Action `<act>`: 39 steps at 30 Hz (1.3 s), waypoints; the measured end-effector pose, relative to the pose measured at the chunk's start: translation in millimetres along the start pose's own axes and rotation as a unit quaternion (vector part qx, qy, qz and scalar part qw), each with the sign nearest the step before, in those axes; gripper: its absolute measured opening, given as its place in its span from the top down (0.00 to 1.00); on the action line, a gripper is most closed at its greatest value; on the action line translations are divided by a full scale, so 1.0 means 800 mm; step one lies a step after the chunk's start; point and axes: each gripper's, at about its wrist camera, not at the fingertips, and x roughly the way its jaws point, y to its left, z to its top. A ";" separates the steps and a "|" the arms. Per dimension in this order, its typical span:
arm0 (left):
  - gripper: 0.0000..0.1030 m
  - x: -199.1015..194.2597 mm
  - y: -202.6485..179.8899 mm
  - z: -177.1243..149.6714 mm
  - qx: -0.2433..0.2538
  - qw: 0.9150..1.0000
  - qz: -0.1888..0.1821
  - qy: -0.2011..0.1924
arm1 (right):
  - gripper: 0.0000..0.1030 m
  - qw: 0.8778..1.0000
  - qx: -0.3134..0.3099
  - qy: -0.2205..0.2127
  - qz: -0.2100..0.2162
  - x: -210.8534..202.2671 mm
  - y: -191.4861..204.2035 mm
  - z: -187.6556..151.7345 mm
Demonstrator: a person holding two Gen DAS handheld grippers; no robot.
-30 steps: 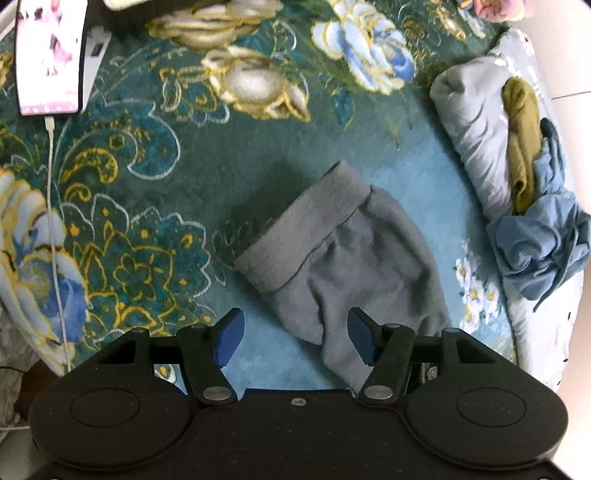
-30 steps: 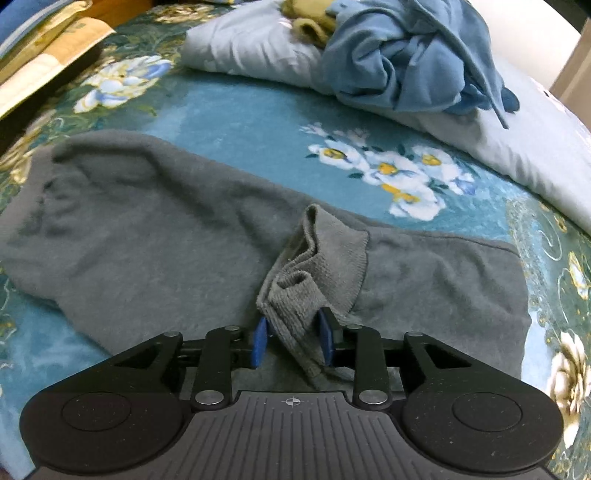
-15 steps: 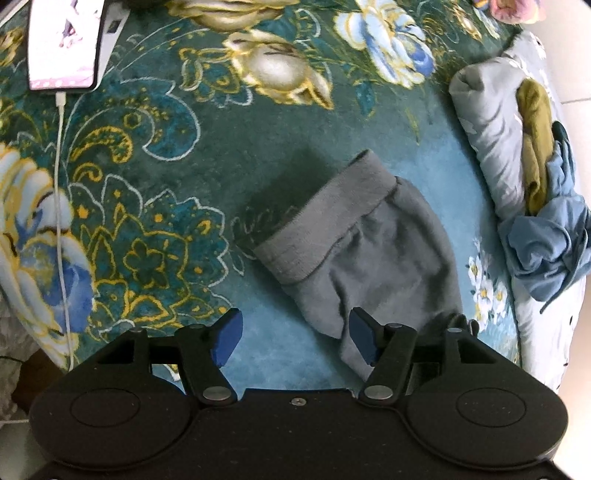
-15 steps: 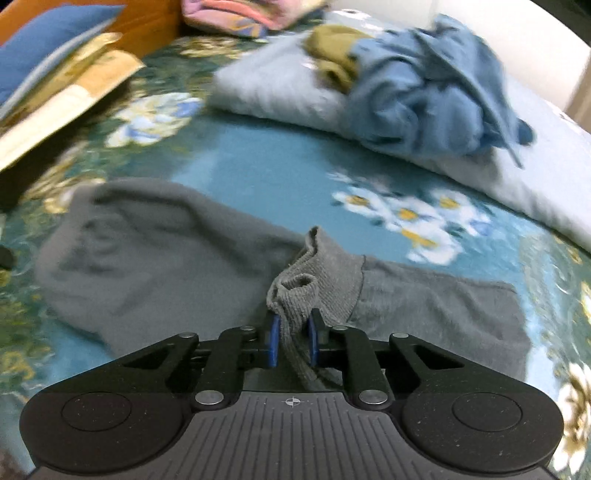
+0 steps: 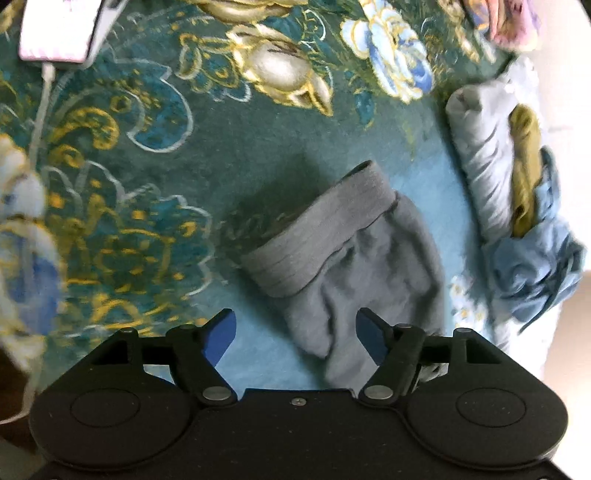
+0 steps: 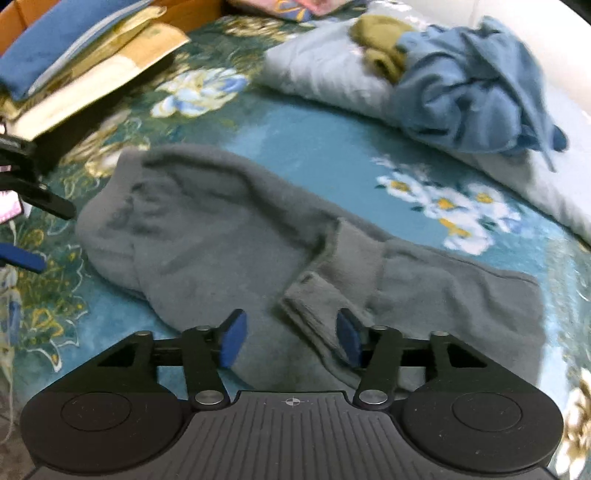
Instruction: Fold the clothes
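Grey sweatpants (image 5: 354, 254) lie folded on the teal floral bedspread (image 5: 147, 184), ribbed waistband toward the upper left. My left gripper (image 5: 295, 334) is open and empty, just above the garment's near edge. In the right wrist view the pants (image 6: 207, 229) spread across the middle, with a ribbed leg cuff (image 6: 328, 280) lying on top of them. My right gripper (image 6: 290, 341) is open, its fingers either side of the cuff's near end. The left gripper's fingers (image 6: 22, 258) show at the left edge.
A grey folded cloth (image 5: 484, 166) with an olive garment (image 5: 524, 177) and a crumpled blue garment (image 5: 535, 266) lies at the right. A phone (image 5: 62, 26) with a white cable sits at the upper left. Books and a blue cushion (image 6: 74, 55) lie far left.
My right gripper was shut on the grey cuff and has opened; the cuff now lies on the pants. The left gripper stayed open and drifted slightly.
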 end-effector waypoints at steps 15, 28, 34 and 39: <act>0.42 0.059 0.035 0.003 -0.026 0.991 -0.050 -0.120 | 0.48 0.998 0.051 0.019 -0.019 -0.043 -0.048 -0.029; 0.85 0.004 -0.051 -0.042 0.102 0.972 -0.006 -0.212 | 0.48 1.000 -0.010 0.001 -0.002 -0.057 -0.081 -0.012; 0.86 -0.048 -0.165 -0.126 0.274 0.926 -0.011 -0.258 | 0.48 0.999 0.028 -0.016 -0.006 -0.076 -0.142 -0.027; 0.87 -0.062 -0.255 -0.213 0.376 0.884 -0.029 -0.276 | 0.48 0.999 0.041 -0.026 -0.004 -0.099 -0.199 -0.053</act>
